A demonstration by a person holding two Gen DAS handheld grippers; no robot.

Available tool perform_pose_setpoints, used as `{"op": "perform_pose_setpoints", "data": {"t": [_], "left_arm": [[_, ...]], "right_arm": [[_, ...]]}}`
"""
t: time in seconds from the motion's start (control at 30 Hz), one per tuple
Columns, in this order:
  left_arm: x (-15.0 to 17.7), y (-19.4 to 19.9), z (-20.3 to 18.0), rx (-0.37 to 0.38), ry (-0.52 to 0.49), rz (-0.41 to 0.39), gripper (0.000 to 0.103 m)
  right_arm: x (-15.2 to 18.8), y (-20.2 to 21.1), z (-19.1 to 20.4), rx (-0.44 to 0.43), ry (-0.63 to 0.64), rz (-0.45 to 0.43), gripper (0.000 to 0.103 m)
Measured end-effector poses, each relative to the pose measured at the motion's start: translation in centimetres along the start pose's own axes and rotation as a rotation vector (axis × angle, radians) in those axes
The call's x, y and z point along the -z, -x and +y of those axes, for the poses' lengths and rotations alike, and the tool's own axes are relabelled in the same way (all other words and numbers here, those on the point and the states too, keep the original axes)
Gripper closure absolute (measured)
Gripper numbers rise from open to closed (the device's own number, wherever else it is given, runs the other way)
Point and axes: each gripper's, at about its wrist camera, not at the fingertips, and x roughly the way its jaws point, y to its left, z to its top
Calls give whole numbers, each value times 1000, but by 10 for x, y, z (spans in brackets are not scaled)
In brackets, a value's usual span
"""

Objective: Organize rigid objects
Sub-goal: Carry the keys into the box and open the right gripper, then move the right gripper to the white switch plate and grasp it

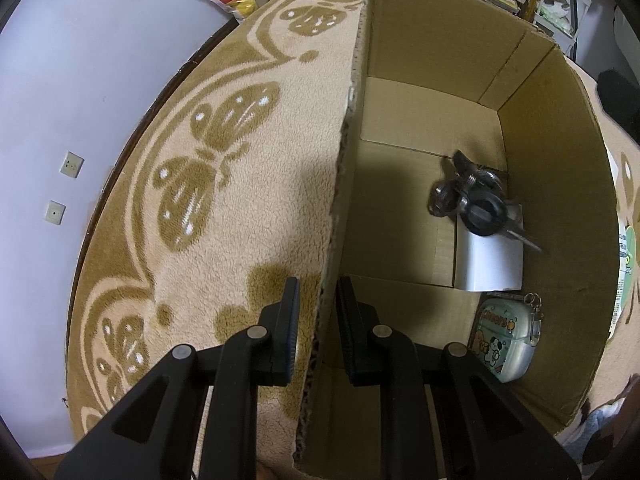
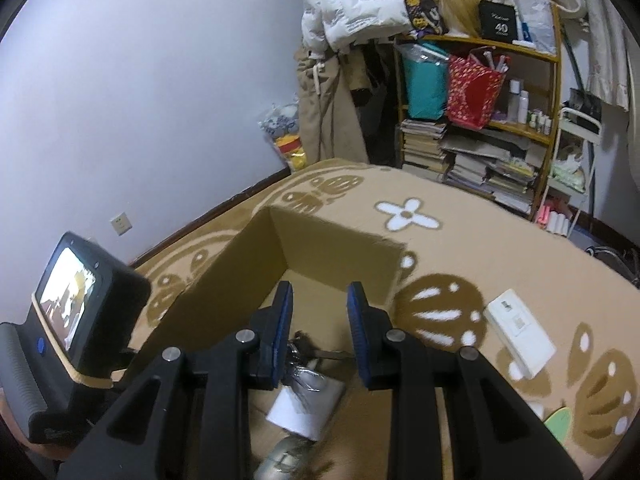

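Left wrist view shows the left gripper nearest the lens, its two fingers set either side of the near wall of a cardboard box, one finger outside over the rug and one inside; a narrow gap shows on each side of the wall, so whether the pads actually pinch the cardboard cannot be told. Inside the box, close to the right wall, lies a small pale case with cartoon print and a little ring clipped to its corner. Just beyond it a flat silver-white card rests on the box floor, and a bunch of keys with a black fob lies partly on the card's far end. Farther off, the tan rug with brown butterfly shapes runs up to a pale wall. In the right wrist view the right gripper hangs above the box's open top with its fingers spread well apart and nothing between them; the keys and the card show blurred below it. Off to the right, outside the box, a white flat packet lies on the rug. At the far end of the room stands a cluttered shelf with stacked books.
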Motion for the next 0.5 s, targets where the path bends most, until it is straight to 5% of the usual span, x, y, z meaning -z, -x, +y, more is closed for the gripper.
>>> {"op": "perform_pose_setpoints", "data": {"t": [0.17,0.3,0.37,0.5], "left_arm": [[0,0,-1,-4,-3,0,85],[0,0,-1,-7,-6,2,85],[0,1,-2,-9,-8,1,85],[0,1,-2,-4,-4,3,85]], "right_arm": [[-6,3,-30,66,-73,-24,44],[-12,4,-56,125,-122,-32,36],[-13,4,-68,159,-134,-40,20],[-12,1,-96,196,-194,-36,10]]}}
